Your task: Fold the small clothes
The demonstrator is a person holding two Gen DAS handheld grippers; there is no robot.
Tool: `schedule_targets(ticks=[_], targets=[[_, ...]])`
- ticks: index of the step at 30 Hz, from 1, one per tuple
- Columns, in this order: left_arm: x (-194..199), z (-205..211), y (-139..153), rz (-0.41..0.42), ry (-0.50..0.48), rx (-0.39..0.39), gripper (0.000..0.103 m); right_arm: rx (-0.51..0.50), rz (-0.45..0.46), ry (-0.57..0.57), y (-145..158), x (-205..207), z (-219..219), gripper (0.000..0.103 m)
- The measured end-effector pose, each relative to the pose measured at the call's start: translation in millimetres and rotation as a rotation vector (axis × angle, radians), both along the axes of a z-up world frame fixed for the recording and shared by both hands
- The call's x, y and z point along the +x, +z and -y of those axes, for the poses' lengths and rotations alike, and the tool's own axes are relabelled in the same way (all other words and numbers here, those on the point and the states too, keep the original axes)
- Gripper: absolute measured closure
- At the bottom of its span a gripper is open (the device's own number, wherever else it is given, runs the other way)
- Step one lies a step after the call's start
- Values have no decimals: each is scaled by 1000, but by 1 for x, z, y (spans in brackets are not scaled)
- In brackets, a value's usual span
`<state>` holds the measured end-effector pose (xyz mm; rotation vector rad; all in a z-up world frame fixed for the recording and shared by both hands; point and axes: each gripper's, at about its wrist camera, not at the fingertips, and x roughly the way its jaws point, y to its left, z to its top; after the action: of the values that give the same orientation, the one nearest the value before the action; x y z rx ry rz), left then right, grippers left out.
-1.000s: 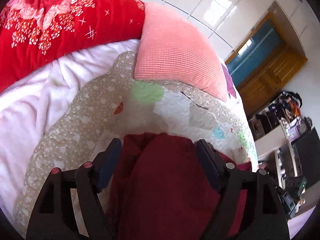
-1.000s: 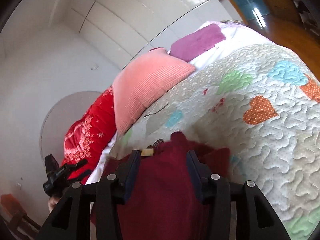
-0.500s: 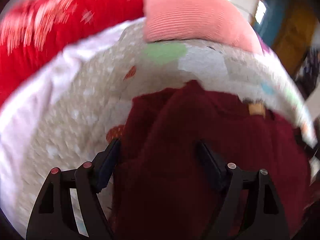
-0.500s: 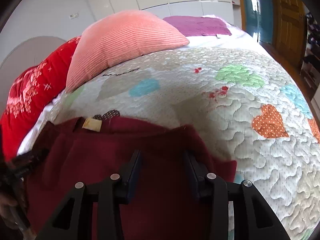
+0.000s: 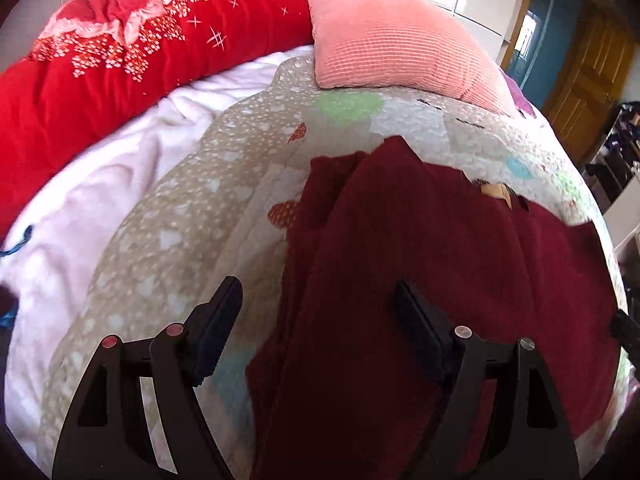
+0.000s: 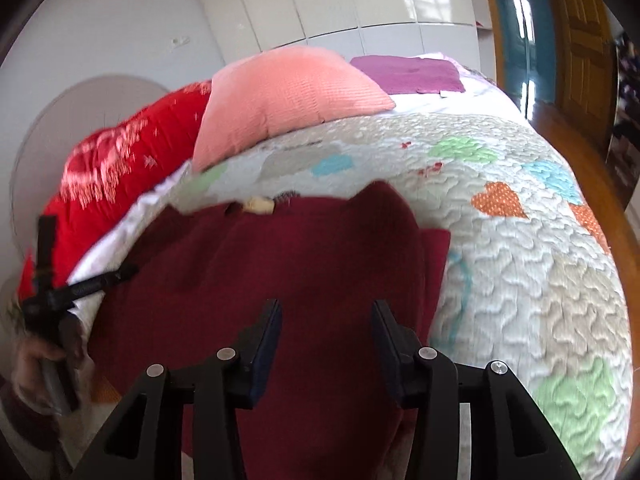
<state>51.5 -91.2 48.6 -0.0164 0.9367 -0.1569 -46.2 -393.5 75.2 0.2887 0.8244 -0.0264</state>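
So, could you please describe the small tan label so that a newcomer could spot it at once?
Start from the patchwork quilt covering the bed, then find the dark red garment spread on it. The tan label sits at the garment's far edge, towards the pink pillow; it is the only pale patch on the red cloth.

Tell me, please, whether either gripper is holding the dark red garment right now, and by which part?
Nothing is held. The left gripper and right gripper both stand open above the dark red garment on the quilt, jaws apart with no cloth pinched.
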Motion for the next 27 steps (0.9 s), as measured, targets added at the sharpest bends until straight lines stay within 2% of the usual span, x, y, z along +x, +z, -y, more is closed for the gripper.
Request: schedule_targets(ticks=[4, 7, 10, 15, 22, 27], targets=[[-22, -2, 5, 3, -17, -2, 23, -29, -96, -3, -28, 13, -6, 58], [-37, -5, 9, 12, -30, 7, 23, -39, -112, 2, -20, 13, -11, 57], [-44, -7, 9, 20, -32, 15, 23, 20, -89, 15, -7, 3, -13, 57], [-48, -13, 7, 18, -13, -1, 24, 8, -61, 20, 1, -19, -24, 56], [-56, -12, 4, -3, -15, -29, 24, 32, -115, 28, -21, -17, -27, 53], [-56, -8, -2, -15, -30, -29, 24, 128, -91, 6, -6, -19, -22, 53]])
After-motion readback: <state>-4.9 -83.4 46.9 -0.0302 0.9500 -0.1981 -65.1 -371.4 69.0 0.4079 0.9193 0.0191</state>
